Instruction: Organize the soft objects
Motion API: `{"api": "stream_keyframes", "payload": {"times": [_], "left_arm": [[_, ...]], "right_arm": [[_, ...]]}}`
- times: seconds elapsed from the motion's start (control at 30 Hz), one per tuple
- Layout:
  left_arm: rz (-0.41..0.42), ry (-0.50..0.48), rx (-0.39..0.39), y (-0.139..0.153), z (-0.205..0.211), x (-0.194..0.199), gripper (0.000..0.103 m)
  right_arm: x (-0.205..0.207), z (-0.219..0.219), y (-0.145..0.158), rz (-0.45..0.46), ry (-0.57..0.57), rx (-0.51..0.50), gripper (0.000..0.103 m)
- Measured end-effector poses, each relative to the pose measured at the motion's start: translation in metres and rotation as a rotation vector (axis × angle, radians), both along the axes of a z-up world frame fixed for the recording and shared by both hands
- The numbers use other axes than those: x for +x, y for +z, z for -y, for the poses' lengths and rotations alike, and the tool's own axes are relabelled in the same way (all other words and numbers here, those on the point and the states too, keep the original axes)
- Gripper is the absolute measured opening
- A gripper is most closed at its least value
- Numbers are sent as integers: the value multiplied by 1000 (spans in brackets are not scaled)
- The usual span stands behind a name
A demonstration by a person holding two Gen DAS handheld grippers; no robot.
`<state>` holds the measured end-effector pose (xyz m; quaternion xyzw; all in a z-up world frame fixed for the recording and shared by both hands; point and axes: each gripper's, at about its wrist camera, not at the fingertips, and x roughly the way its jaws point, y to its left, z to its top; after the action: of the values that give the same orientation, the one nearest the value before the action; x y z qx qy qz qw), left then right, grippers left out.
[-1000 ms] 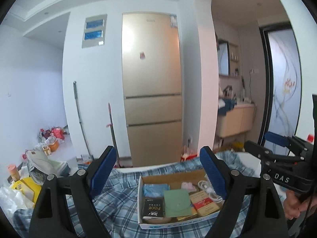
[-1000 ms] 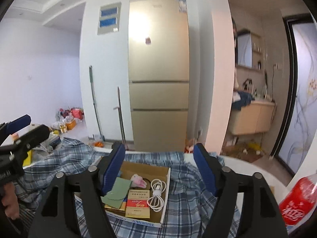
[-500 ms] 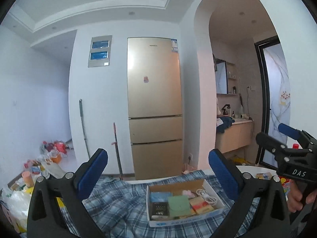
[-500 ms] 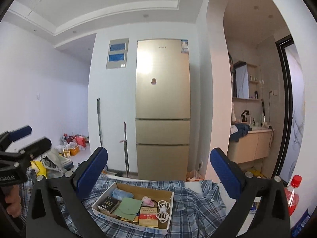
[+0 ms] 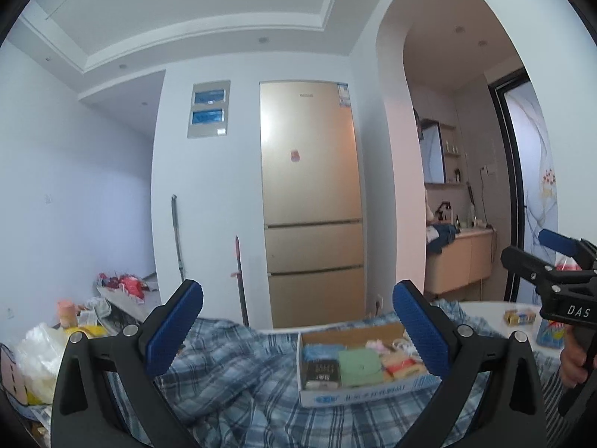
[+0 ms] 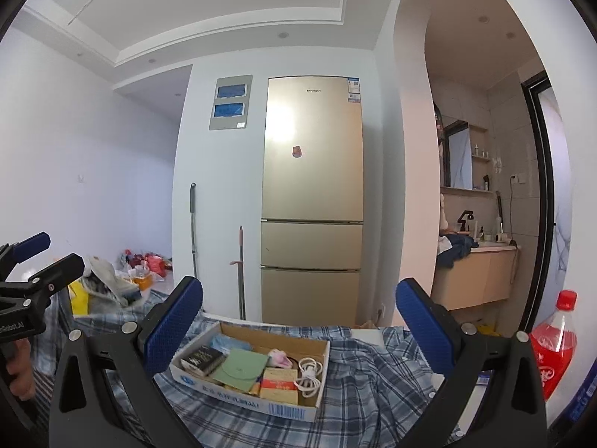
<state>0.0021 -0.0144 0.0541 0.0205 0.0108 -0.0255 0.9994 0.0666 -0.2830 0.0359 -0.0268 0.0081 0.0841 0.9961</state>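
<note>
A blue plaid shirt [image 5: 238,384] [image 6: 373,384] lies crumpled over the white table. On it rests a cardboard box [image 5: 358,397] [image 6: 257,403] holding a green pouch [image 5: 360,366] [image 6: 240,367], small packets and a white cable [image 6: 308,371]. My left gripper [image 5: 298,330] is open, level, in front of the box, nothing between its blue pads. My right gripper [image 6: 298,330] is open too, with the box beyond its fingers. Each gripper shows at the edge of the other's view, held by a hand.
A gold fridge [image 5: 311,201] [image 6: 311,201] stands behind the table, with mop handles [image 6: 193,231] beside it. A red soda bottle [image 6: 554,343] stands at the table's right. Bags and clutter [image 5: 41,354] lie at the left. A sink counter [image 6: 477,272] sits through the arch.
Both grippers opened wider and pulled back from the box, which now looks smaller and farther. The views tilted up, showing more ceiling.
</note>
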Motion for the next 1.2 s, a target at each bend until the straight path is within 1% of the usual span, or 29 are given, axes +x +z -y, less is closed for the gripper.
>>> {"api": "stream_keyframes", "payload": {"times": [0.1, 0.2, 0.23, 0.27, 0.4, 0.47, 0.57, 0.67, 0.9, 1.2], "left_arm": [[-4, 4, 6, -15, 2, 5, 103], [47, 41, 5, -41, 2, 0, 103], [46, 40, 20, -47, 3, 1, 103], [25, 36, 35, -49, 5, 5, 103], [-8, 28, 36, -53, 8, 13, 103], [-22, 32, 42, -54, 9, 16, 103], [-22, 34, 56, -55, 12, 17, 103], [-36, 24, 59, -55, 13, 20, 103], [-53, 23, 17, -55, 4, 23, 103], [-44, 21, 15, -56, 4, 21, 103]], "right_arm": [[-5, 3, -12, 23, -17, 23, 103], [-11, 9, -24, 57, -61, 77, 103], [-12, 10, -28, 60, -64, 87, 103], [-12, 10, -32, 58, -68, 87, 103], [-1, 10, -46, 1, -125, 58, 103], [-1, 13, -46, -1, -166, 67, 103], [-2, 17, -45, -8, -152, 84, 103], [-1, 16, -44, -17, -147, 75, 103], [-3, 12, -44, -11, -146, 59, 103], [-7, 6, -44, 3, -140, 35, 103]]}}
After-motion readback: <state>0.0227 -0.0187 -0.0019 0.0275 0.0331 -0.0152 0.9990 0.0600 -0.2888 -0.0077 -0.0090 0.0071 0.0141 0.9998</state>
